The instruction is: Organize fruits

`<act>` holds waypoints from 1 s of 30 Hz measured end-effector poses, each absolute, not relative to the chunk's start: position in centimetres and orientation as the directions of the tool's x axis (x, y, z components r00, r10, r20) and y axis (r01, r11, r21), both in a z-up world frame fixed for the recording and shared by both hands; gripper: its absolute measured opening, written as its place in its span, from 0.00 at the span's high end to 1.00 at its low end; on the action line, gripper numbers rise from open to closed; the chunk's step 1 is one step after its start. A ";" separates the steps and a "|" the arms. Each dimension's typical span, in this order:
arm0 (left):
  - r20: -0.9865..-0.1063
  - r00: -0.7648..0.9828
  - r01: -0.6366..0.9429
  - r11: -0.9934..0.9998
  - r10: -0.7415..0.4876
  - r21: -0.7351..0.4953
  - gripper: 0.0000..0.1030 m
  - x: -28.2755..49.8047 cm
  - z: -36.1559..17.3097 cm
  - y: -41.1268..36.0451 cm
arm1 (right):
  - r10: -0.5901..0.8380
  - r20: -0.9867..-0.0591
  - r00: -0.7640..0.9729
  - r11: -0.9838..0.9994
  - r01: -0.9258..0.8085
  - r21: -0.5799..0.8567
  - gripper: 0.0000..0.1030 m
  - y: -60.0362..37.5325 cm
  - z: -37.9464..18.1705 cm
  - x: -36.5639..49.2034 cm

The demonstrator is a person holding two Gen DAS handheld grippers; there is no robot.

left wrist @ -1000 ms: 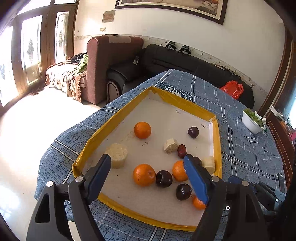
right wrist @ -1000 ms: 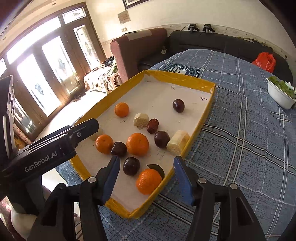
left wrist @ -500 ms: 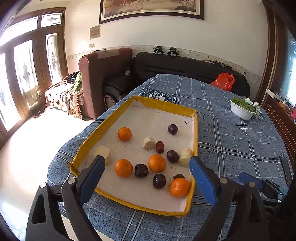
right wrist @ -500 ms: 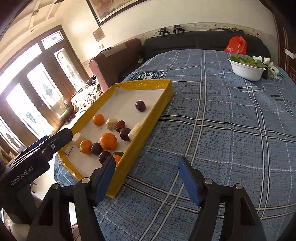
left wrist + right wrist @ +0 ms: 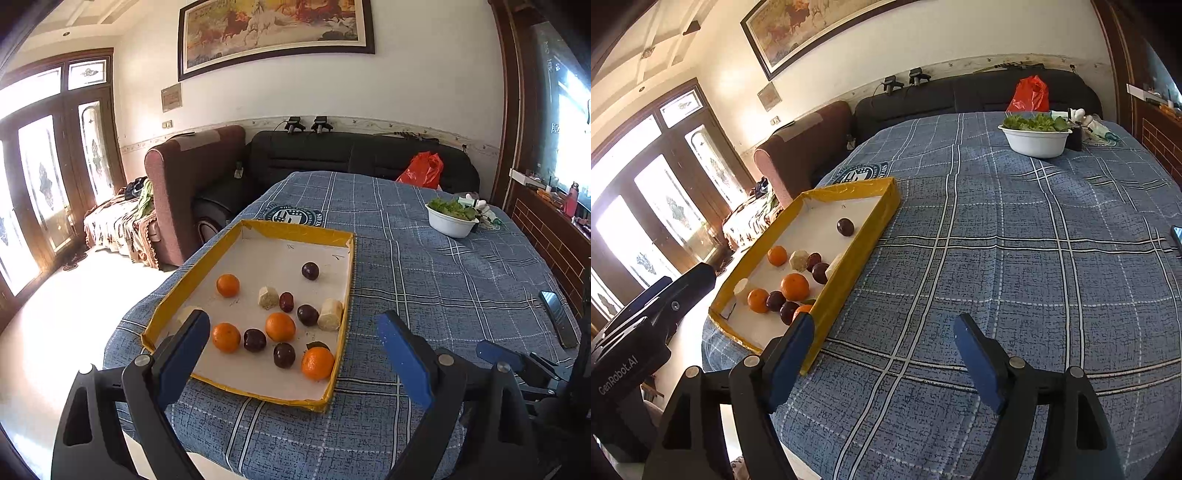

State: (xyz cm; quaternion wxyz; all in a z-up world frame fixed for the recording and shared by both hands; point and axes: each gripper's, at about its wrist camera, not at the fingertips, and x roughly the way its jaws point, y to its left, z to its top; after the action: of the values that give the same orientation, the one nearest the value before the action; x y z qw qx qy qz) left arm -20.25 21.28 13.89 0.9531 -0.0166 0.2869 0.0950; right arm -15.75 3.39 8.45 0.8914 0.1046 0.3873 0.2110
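A yellow-rimmed tray (image 5: 349, 266) (image 5: 882, 210) lies on the blue checked tablecloth at the table's left side. It holds several oranges (image 5: 280, 326) (image 5: 795, 286), several dark plums (image 5: 310, 270) (image 5: 845, 226) and pale banana pieces (image 5: 330, 314) (image 5: 799, 260). My left gripper (image 5: 291, 338) is open and empty, raised above the tray's near end. My right gripper (image 5: 884, 339) is open and empty, above bare cloth to the right of the tray's near corner.
A white bowl of greens (image 5: 451, 218) (image 5: 1034, 136) stands at the far right of the table. A dark phone (image 5: 557, 319) lies near the right edge. Sofas and a red bag (image 5: 423, 170) are behind the table; the table edge falls away on the left.
Both grippers have pulled back and risen away from the tray. The right gripper has swung right, off the tray and over bare cloth. The fruits have not moved.
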 end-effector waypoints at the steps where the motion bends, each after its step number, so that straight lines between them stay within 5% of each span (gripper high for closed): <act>1: -0.540 0.823 -0.192 0.981 0.173 0.023 0.10 -20.6 14.1 21.2 | 0.454 -0.644 0.616 0.891 -0.295 0.346 0.19 3.3 8.6 -16.1; 23: -0.407 0.891 -0.228 0.973 0.199 -0.025 0.07 -24.6 16.4 20.2 | 0.364 -0.558 0.746 0.931 -0.308 0.197 0.09 4.1 11.2 -21.2; 30: -0.122 0.881 -0.451 0.890 0.457 0.070 0.00 -29.0 18.8 18.6 | 0.279 -0.447 0.850 0.957 -0.283 0.059 0.00 4.8 13.0 -23.8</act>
State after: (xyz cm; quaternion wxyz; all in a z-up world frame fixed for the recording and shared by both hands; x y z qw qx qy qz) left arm -29.01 18.61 18.77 0.9697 0.0198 0.0676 0.2341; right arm -23.75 4.81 13.03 0.9617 -0.0048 0.2318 0.1461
